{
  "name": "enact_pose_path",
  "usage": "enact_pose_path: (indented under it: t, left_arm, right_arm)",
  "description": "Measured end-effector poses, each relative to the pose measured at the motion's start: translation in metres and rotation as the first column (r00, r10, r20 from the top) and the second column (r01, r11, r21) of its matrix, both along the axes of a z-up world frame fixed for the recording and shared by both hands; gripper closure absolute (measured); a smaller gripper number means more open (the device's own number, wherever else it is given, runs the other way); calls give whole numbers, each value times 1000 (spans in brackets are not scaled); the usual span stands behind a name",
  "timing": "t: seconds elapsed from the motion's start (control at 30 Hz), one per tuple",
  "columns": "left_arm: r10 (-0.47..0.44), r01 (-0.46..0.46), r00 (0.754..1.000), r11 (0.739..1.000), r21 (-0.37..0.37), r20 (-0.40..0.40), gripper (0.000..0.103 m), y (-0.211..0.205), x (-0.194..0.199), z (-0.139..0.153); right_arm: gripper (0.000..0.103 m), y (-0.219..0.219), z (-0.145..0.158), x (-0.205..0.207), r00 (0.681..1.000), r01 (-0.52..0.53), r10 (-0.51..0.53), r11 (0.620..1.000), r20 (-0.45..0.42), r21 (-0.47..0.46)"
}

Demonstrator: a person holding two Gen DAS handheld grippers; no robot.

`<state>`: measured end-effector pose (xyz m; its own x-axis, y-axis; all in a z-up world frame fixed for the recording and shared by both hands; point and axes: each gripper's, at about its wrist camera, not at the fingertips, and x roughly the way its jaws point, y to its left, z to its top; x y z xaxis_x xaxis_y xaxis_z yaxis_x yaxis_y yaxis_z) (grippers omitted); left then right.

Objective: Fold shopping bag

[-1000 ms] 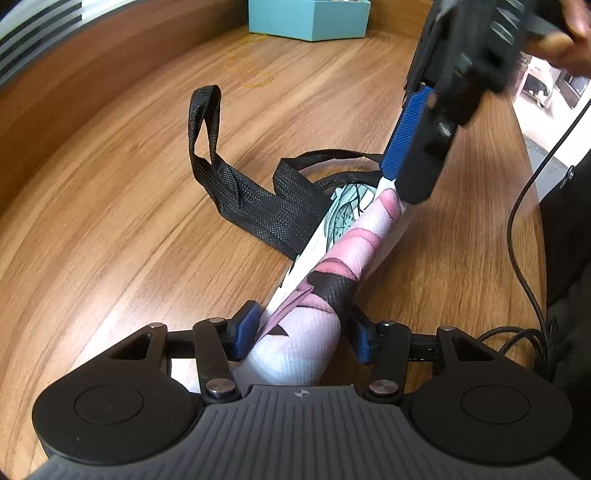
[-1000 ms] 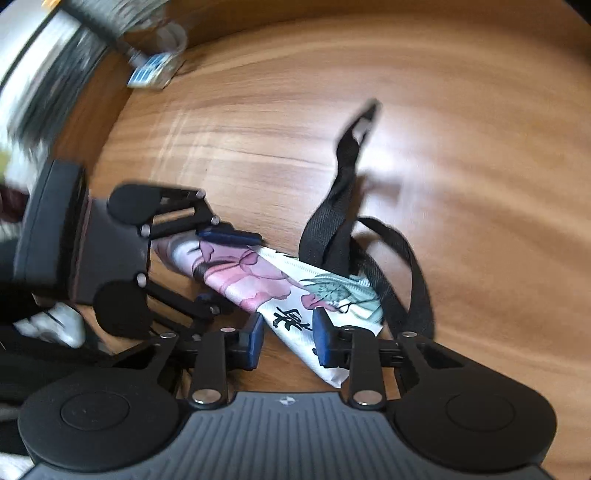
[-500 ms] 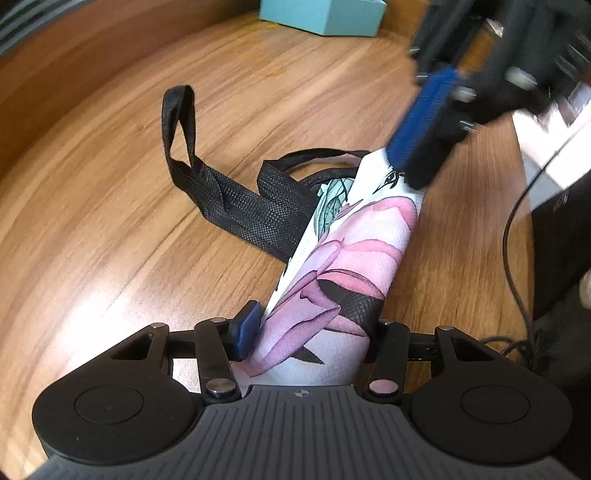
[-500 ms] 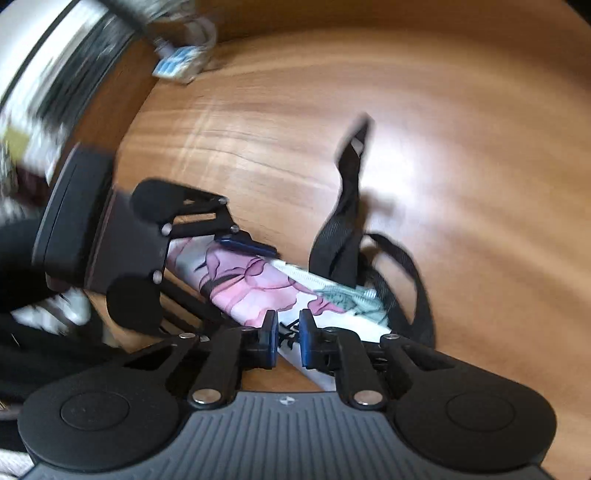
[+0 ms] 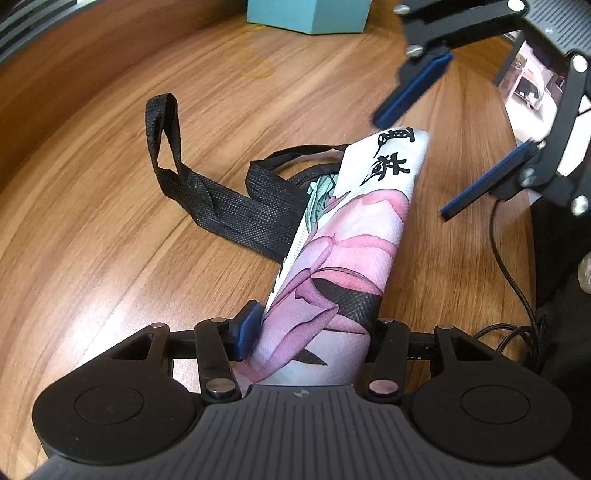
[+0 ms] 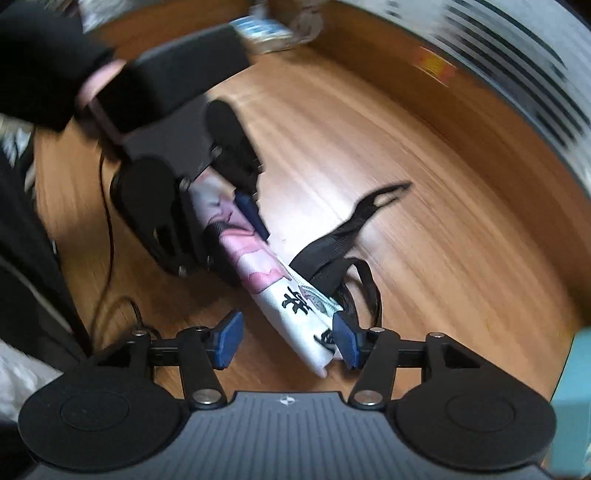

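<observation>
- Wood-grain table [image 5: 110,229], glossy, catching soft light.
- Teal box [image 5: 310,14] at its far edge.
- Black cable [image 5: 513,258] trailing off the right side.
- Faint yellow rings [image 5: 251,62] near the box.

Bright, even light; glare on the table [image 5: 110,229] around nine o'clock; right view perhaps motion-blurred; fisheye-bent edges.

Right gripper [image 5: 454,140] just opened and let go of the far end of folded shopping bag [image 5: 351,236], now apart from it; far end of bag now free.
</observation>
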<state>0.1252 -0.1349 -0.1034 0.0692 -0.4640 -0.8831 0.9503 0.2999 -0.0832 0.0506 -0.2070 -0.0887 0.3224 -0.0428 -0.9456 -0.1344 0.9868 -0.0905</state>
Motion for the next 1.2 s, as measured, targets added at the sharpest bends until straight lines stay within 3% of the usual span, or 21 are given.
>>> enact_pose_path:
  t: [0.2, 0.33, 0.47, 0.53, 0.67, 0.83, 0.97, 1.0, 1.07, 1.2]
  left_arm:
    - [-2, 1, 1000, 1000, 5, 23, 51, -27, -23, -13]
    - [-16, 15, 999, 1000, 12, 44, 50, -36, -41, -18]
    - [-4, 2, 999, 999, 32, 41, 51, -51, -62, -19]
    - [3, -5, 998, 999, 34, 61, 52, -49, -72, -16]
    - [58, -58, 989, 998, -2, 135, 52, -44, -105, 4]
    - [203, -192, 961, 979, -75, 188, 54, -40, -138, 31]
    - [334, -315, 930, 939, -137, 153, 55, -38, -165, 46]
    - [343, -324, 928, 936, -140, 144, 55, -39, -167, 44]
    - [358, -346, 928, 931, -113, 109, 70, -47, -173, 38]
    - [367, -363, 927, 930, -59, 75, 74, -60, -182, 21]
  right_arm:
    - [45, 16, -14, 20, 978, -207, 207, 978, -24, -11]
    - [74, 27, -23, 31, 952, -303, 302, 952, -42, -33]
    - [76, 9, -23, 48, 967, -234, 241, 968, -78, 93]
    - [77, -7, -22, 58, 981, -138, 160, 972, -106, 188]
    - [77, -33, -24, 74, 985, 49, 12, 940, -174, 338]
    - [77, -60, -33, 84, 947, 279, -158, 835, -280, 474]
    - [79, -83, -45, 81, 884, 460, -293, 688, -365, 561]
    - [79, -88, -48, 79, 862, 504, -327, 642, -388, 578]
    - [79, -93, -52, 75, 837, 546, -365, 591, -406, 594]
    - [79, -99, -58, 69, 791, 610, -428, 499, -436, 616]
